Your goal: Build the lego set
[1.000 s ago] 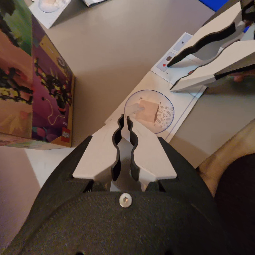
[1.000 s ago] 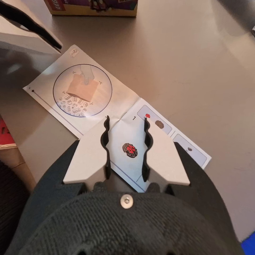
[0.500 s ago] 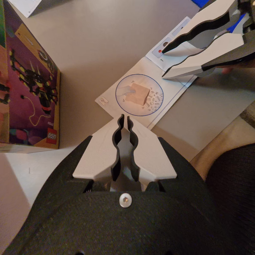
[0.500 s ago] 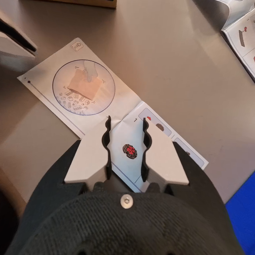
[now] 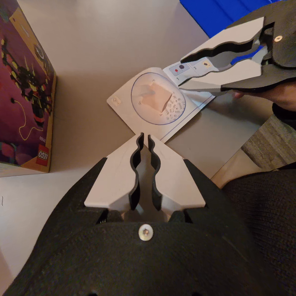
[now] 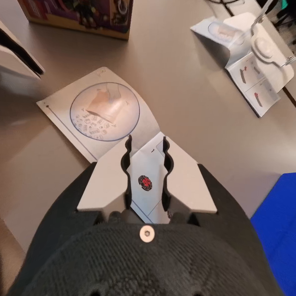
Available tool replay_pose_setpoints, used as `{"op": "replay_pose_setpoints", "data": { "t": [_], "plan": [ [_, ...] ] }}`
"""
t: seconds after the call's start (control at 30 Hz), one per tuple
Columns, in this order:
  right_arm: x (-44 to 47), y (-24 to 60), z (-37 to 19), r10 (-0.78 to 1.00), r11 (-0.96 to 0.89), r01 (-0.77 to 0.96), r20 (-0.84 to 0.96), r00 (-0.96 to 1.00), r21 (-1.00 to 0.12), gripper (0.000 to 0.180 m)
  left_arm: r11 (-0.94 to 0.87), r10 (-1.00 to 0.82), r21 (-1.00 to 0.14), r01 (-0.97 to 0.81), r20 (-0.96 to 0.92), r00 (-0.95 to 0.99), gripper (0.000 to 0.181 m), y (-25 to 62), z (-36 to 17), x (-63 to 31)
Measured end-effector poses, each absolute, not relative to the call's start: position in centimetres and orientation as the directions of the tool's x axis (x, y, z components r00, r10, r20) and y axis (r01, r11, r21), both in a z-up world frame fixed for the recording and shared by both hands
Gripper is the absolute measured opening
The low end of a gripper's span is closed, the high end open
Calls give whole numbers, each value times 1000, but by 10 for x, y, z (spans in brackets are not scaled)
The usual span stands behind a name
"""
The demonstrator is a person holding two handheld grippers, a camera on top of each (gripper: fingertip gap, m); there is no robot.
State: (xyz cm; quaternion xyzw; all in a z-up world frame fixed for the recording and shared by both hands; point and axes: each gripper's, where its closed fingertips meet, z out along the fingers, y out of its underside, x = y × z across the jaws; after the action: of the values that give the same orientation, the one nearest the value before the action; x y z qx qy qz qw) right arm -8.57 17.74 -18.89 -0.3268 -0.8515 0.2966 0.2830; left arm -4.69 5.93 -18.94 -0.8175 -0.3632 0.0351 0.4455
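Note:
An open instruction booklet (image 5: 149,102) lies on the beige table (image 5: 104,40); its left page shows a circle drawing and curls up a little at the fold. My left gripper (image 5: 145,136) is shut with only a thin slit and holds nothing; its tips sit just short of the booklet's near corner. My right gripper (image 6: 147,138) is open over the booklet's right page (image 6: 144,168), whose printed round black and red part shows between the fingers. It also shows in the left wrist view (image 5: 180,73). No loose bricks are visible.
The purple Lego box (image 5: 27,89) stands at the left, also in the right wrist view (image 6: 80,16). A second open booklet (image 6: 256,89) with a clear plastic piece on it lies far right. A blue surface (image 6: 280,224) borders the table. A person's dark-clothed leg (image 5: 256,208) is near the table edge.
My left gripper has drawn back off the booklet's left page. My right gripper has pulled back and tilted up, bringing the second booklet into view. The left page now curls upward.

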Motion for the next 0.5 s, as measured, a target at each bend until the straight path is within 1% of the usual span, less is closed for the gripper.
{"op": "replay_pose_setpoints", "data": {
  "t": [0.03, 0.17, 0.4, 0.5],
  "plan": [
    [-86, 177, -184, 732, 591, 380, 277, -622, -711, 37, -341, 625, -753, 563, 266, 734, 4, 59, -190, -47],
    [-88, 178, -176, 753, 536, 374, 229, -617, -757, 35, -338, 624, -754, 563, 268, 734, 4, 60, -189, -47],
    [-84, 173, -180, 764, 444, 430, 81, -641, -786, 34, -347, 623, -753, 558, 260, 738, 4, 60, -190, -47],
    [-80, 169, -187, 753, 430, 463, 25, -657, -775, 34, -350, 624, -753, 557, 256, 738, 4, 60, -191, -47]
  ]
}}
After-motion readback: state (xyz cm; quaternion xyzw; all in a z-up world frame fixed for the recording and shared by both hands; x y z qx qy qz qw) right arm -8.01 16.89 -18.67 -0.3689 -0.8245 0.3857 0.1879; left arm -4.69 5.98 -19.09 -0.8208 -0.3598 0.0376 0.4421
